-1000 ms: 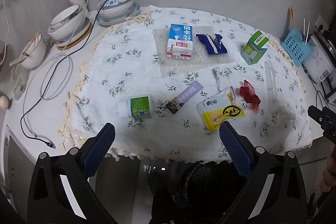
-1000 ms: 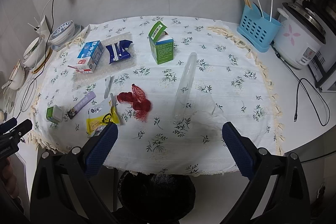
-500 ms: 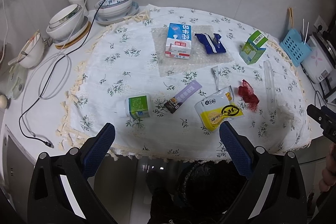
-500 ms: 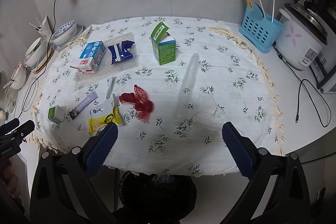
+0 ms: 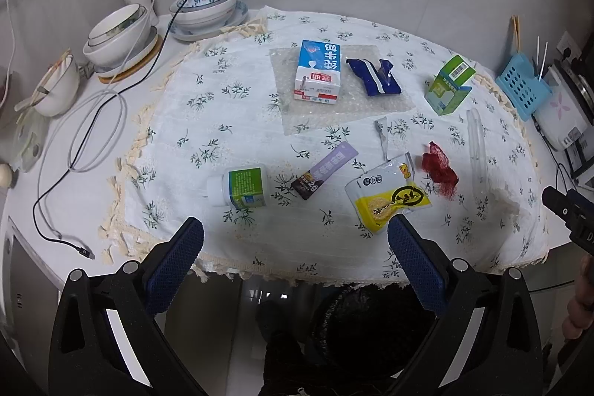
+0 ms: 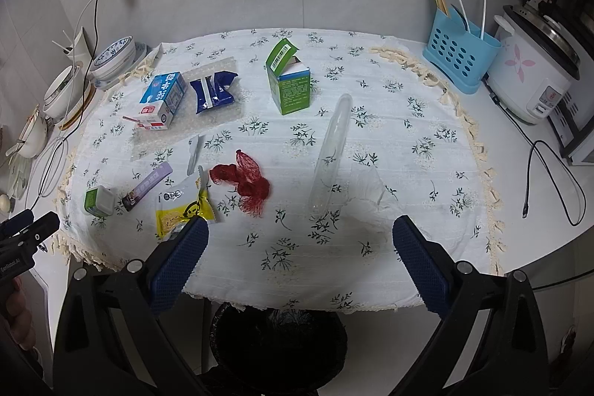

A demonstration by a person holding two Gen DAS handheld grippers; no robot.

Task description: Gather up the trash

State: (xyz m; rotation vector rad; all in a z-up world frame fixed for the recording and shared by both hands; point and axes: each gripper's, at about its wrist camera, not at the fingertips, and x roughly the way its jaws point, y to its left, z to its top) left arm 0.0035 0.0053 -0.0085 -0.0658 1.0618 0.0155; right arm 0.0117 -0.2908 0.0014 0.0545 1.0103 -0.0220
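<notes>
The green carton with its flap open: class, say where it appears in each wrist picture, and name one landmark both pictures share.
Left wrist view: the green carton stands upper right, on the far side of the tablecloth.
Right wrist view: the green carton stands just left of centre, upper half.
Shared landmark: the blue utensil basket, to the carton's right in both.

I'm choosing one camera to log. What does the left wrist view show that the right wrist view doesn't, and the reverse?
Left only: the black cable's loose plug end on the counter. Right only: the whole rice cooker and the black cord beside it. Both: milk carton, green box, red net, yellow packet, purple stick, bin, and both open grippers, left and right.
</notes>
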